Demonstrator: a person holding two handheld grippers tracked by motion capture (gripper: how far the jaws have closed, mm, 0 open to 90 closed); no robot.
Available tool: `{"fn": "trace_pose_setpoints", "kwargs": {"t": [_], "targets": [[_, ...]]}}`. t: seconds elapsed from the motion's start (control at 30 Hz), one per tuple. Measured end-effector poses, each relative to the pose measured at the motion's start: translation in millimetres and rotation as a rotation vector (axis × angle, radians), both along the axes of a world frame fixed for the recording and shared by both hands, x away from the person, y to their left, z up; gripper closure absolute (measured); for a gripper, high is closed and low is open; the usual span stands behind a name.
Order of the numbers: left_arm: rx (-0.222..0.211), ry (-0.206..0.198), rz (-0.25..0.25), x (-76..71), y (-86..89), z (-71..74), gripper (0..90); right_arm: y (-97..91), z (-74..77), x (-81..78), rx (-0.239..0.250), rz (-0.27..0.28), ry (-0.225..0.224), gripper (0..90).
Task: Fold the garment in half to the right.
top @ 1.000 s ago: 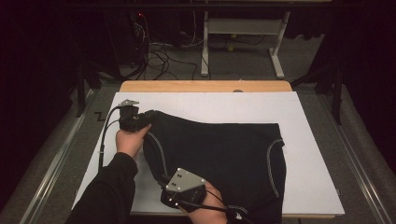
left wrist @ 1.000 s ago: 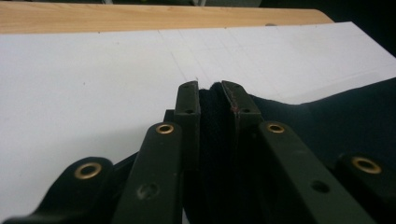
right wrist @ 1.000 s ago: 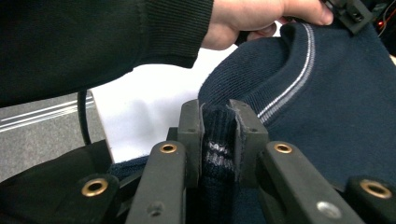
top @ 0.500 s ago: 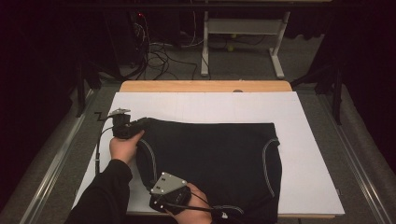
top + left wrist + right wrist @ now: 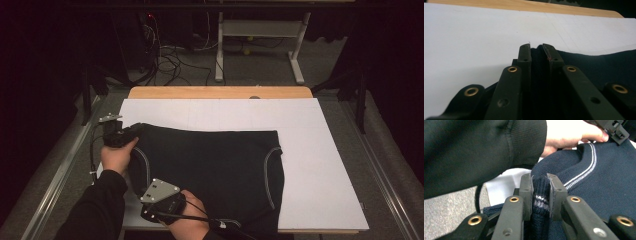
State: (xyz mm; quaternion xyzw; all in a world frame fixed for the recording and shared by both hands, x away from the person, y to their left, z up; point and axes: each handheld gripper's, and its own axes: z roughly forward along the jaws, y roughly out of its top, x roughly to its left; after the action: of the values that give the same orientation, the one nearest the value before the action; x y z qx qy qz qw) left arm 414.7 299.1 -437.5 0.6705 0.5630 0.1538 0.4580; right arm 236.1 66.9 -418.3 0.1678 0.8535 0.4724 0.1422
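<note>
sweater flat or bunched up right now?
Mostly flat: the sweater lies spread on the white board, both grippers pinching its left edge.

left gripper (image 5: 131, 131) clamped, right gripper (image 5: 541, 182) clamped

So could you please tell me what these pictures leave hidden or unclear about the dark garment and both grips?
- High view: the garment runs off the bottom edge; the right hand-held gripper has its jaws hidden under its grey plate.
- Left gripper view: the left hand-held gripper clamps black cloth too dark to identify.
- Right gripper view: a sleeve hides the table beyond.
</note>
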Motion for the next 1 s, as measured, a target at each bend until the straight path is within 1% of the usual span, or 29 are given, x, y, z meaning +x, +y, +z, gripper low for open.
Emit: {"fn": "trace_pose_setpoints", "kwargs": {"t": [0.03,0.07,0.1,0.17,0.3,0.4,0.47,0.5,0.63,0.67,0.7,0.73,0.77,0.83,0.9,1.0], "targets": [[0.009,0.004,0.000,-0.9,3.9,1.8,74.9,3.3,1.4,-0.4,0.007,0.005,-0.004,76.9],[0.022,0.001,0.001,-2.0,7.6,4.1,75.1,6.5,3.0,-0.6,0.014,0.011,-0.005,76.9],[0.026,-0.003,0.006,-3.3,11.5,6.7,75.1,10.0,4.5,-1.2,0.022,0.013,-0.004,76.9],[0.026,-0.014,0.019,-5.7,18.9,12.8,75.1,17.1,7.3,-2.2,0.033,0.022,-0.004,76.9],[0.037,-0.032,0.034,-11.2,31.4,23.4,75.1,29.5,13.8,-4.7,0.044,0.047,-0.021,76.9],[0.037,-0.029,0.037,-14.5,36.8,24.9,75.1,34.0,15.7,-5.7,0.053,0.058,-0.025,76.9],[0.034,-0.009,0.032,-14.3,38.2,23.5,75.0,35.2,14.2,-5.9,0.048,0.061,-0.023,76.8],[0.033,-0.001,0.031,-14.1,38.0,22.7,75.1,35.2,13.2,-5.6,0.043,0.062,-0.025,76.9],[0.034,0.001,0.029,-14.4,32.0,22.9,75.0,31.4,10.2,-5.6,0.033,0.055,-0.018,76.8],[0.046,0.006,0.028,-13.9,29.9,23.6,75.0,28.9,10.5,-6.1,0.034,0.052,-0.017,76.8],[0.075,0.019,0.021,-12.9,26.8,25.0,75.0,27.3,10.9,-6.4,0.036,0.050,-0.020,76.8],[0.091,0.028,0.015,-12.1,24.0,26.2,75.0,24.8,11.9,-6.5,0.038,0.048,-0.024,76.8],[0.089,0.033,0.009,-11.6,22.1,28.9,75.0,22.3,13.2,-6.7,0.042,0.044,-0.026,76.8],[0.088,0.020,0.008,-12.3,19.2,34.4,75.0,15.4,16.9,-7.4,0.053,0.032,-0.035,76.8],[0.102,0.010,0.000,-12.7,14.1,41.6,75.0,9.2,20.7,-7.8,0.067,0.024,-0.044,76.8],[0.106,-0.009,0.000,-13.6,4.8,51.4,75.0,-2.2,26.9,-9.8,0.091,0.006,-0.057,76.8]]}}
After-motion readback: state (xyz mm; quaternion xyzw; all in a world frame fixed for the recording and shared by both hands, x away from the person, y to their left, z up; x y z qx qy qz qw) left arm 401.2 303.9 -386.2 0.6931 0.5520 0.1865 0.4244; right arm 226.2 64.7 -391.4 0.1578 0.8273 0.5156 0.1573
